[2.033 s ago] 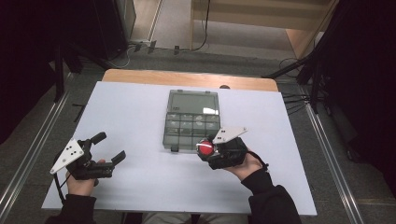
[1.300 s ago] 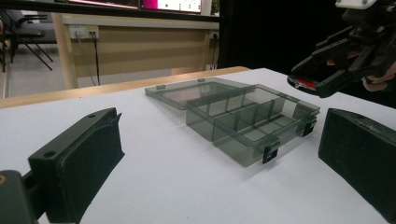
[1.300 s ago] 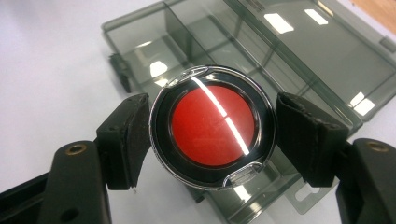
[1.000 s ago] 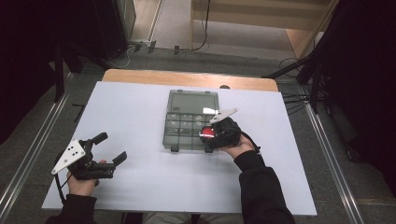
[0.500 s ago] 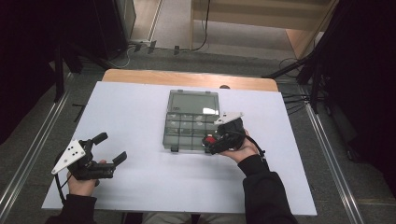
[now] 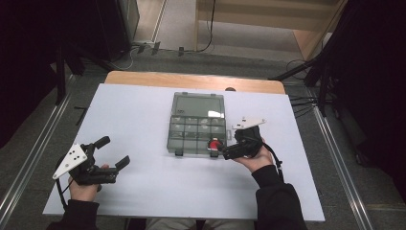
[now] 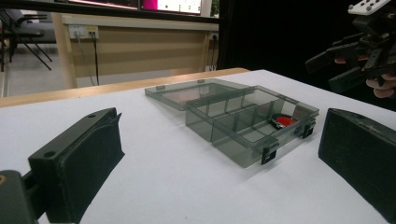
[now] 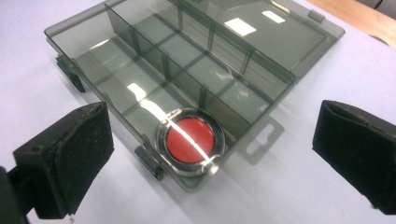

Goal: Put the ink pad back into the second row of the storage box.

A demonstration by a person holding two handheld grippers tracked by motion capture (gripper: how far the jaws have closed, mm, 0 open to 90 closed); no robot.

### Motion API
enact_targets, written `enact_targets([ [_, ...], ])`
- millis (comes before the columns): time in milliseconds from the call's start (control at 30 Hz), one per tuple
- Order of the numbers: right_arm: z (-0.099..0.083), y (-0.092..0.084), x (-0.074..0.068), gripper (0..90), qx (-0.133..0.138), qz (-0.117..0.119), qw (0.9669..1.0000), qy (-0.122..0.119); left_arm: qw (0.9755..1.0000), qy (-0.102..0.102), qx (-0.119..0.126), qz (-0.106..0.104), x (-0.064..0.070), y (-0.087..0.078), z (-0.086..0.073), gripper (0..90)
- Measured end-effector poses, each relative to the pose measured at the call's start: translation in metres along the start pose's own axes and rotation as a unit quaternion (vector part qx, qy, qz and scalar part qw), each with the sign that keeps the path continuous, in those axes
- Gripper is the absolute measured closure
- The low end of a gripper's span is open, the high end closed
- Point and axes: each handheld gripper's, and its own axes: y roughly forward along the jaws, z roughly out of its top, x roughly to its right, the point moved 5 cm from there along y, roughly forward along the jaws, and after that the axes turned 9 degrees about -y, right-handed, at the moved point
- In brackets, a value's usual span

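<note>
- Room: dim, dark hangings at both sides of the table (image 6: 143,191); grey floor and cables beyond its far edge
- Table: white top, a strip of bare wood along the far edge behind the organiser box (image 6: 197,123)
- Organiser box: smoked clear plastic, lid folded flat open on the far side, tray split into small compartments, black latches on the near wall; sits mid-table
- Left gripper (image 6: 112,155): well left of the box, near the front edge, jaws spread, nothing between
- Right gripper (image 6: 226,146): just right of the box's near right corner; jaws have just been opening, now wide apart, empty
- Red disc (image 8: 190,140): round, chrome-rimmed, lying flat in the box's near right corner compartment
</note>
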Motion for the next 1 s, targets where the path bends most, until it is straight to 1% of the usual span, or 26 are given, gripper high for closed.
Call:
enact_targets([
  [100, -0.004, -0.004, 0.0, 0.0, 0.007, -0.004, 1.0, 0.005, 1.0, -0.001, 0.0, 0.001, 0.0, 0.0, 0.0, 0.0],
  [133, -0.009, -0.007, 0.001, 0.0, 0.01, -0.004, 0.9999, 0.01, 1.0, -0.001, 0.001, 0.0, 0.0, 0.0, 0.0, 0.0],
  [200, -0.012, -0.009, 0.001, 0.0, 0.005, -0.005, 0.9999, 0.01, 1.0, -0.001, 0.002, 0.0, 0.0, 0.0, 0.0, 0.0],
  [233, -0.018, -0.014, 0.002, 0.0, 0.012, -0.011, 0.9998, 0.013, 1.0, -0.001, 0.002, 0.0, 0.0, 0.0, 0.0, 0.0],
  [300, -0.021, -0.016, 0.003, 0.0, 0.014, -0.012, 0.9997, 0.017, 1.0, 0.0, 0.001, 0.0, 0.0, 0.0, 0.0, 0.0],
  [400, -0.03, -0.023, 0.004, 0.0, 0.018, -0.014, 0.9994, 0.025, 1.0, 0.001, 0.0, 0.001, 0.0, 0.0, 0.0, 0.0],
  [500, -0.04, -0.03, 0.003, 0.0, 0.026, -0.015, 0.999, 0.033, 1.0, -0.002, 0.001, 0.0, 0.0, -0.001, 0.0, 0.0],
  [533, -0.043, -0.032, 0.003, 0.0, 0.025, -0.016, 0.9989, 0.035, 1.0, -0.002, 0.002, 0.0, 0.0, -0.001, 0.0, 0.0],
  [667, -0.053, -0.039, 0.001, 0.0, 0.037, -0.019, 0.9984, 0.039, 1.0, -0.002, 0.002, 0.0, 0.0, -0.001, 0.0, 0.0],
  [700, -0.055, -0.04, 0.0, 0.0, 0.035, -0.019, 0.9984, 0.04, 1.0, -0.002, 0.002, 0.0, 0.001, -0.001, -0.001, 0.0],
  [733, -0.057, -0.042, -0.001, 0.0, 0.039, -0.021, 0.9981, 0.042, 1.0, -0.001, 0.001, 0.0, 0.001, -0.001, -0.001, 0.0],
  [767, -0.06, -0.045, -0.003, 0.0, 0.051, -0.021, 0.9974, 0.046, 1.0, -0.001, 0.0, 0.0, 0.001, -0.001, -0.001, 0.0],
  [900, -0.065, -0.049, -0.004, 0.0, 0.061, -0.024, 0.9967, 0.047, 1.0, -0.001, -0.001, -0.001, 0.001, -0.001, -0.001, 0.0],
  [933, -0.066, -0.052, -0.005, 0.0, 0.071, -0.025, 0.996, 0.048, 1.0, -0.001, -0.001, -0.001, 0.001, -0.001, -0.001, 0.0],
  [967, -0.066, -0.052, -0.005, 0.0, 0.071, -0.025, 0.996, 0.048, 1.0, -0.001, -0.001, -0.001, 0.001, -0.001, -0.001, 0.0],
  [1000, -0.067, -0.053, -0.005, 0.0, 0.077, -0.026, 0.9955, 0.05, 1.0, -0.002, -0.001, -0.001, 0.002, -0.001, -0.001, 0.0],
])
